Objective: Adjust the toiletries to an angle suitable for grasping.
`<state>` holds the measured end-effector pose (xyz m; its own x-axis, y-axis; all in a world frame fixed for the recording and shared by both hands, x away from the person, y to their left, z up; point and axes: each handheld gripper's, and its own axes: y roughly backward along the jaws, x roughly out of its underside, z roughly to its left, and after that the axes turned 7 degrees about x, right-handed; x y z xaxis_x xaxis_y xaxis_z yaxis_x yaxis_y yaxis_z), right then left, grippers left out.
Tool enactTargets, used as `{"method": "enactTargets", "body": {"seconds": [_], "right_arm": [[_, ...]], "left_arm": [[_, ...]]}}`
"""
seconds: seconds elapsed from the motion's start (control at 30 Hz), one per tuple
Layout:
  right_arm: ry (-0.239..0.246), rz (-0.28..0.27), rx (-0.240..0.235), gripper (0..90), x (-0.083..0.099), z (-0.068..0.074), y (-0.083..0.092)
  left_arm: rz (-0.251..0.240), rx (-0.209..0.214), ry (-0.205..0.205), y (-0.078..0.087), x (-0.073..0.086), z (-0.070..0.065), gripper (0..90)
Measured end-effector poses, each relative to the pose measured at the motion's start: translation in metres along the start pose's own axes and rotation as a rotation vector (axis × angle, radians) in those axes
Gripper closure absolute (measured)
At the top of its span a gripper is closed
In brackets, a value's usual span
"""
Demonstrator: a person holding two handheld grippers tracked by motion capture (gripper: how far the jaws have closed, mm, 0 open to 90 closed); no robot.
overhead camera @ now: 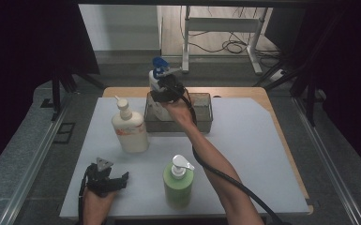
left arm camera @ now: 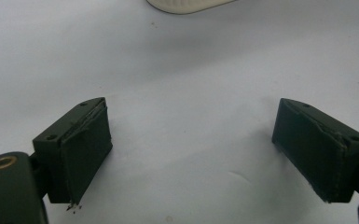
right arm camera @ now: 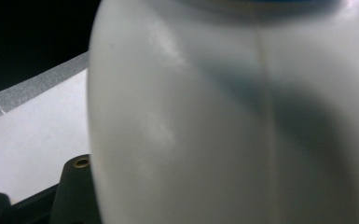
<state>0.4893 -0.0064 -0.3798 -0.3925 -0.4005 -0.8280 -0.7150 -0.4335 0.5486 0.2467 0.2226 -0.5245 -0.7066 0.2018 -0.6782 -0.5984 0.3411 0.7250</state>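
The right gripper clamps the upright white pump bottle, with the metal tray directly beneath it. The left gripper rests wide open, far from both.

It looked like a lab or recording studio, not a home. Black curtains hung on both sides of a tabletop covered by a pale sheet. Metal rails ran along the grey floor, and behind stood a bare metal stand with loose cables lying under it.
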Motion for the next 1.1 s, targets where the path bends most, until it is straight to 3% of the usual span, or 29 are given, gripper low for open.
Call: {"method": "enactTargets", "body": {"seconds": [0.77, 1.1], "right_arm": [[-0.003, 0.056, -0.024, 37.6, 0.025, 0.005, -0.014], [-0.012, 0.052, -0.024, 37.6, 0.029, 0.006, -0.011]], "left_arm": [[0.001, -0.001, -0.001, 0.000, 0.000, 0.000, 10.9], [0.002, -0.001, -0.001, 0.000, 0.000, 0.000, 10.8]]}}
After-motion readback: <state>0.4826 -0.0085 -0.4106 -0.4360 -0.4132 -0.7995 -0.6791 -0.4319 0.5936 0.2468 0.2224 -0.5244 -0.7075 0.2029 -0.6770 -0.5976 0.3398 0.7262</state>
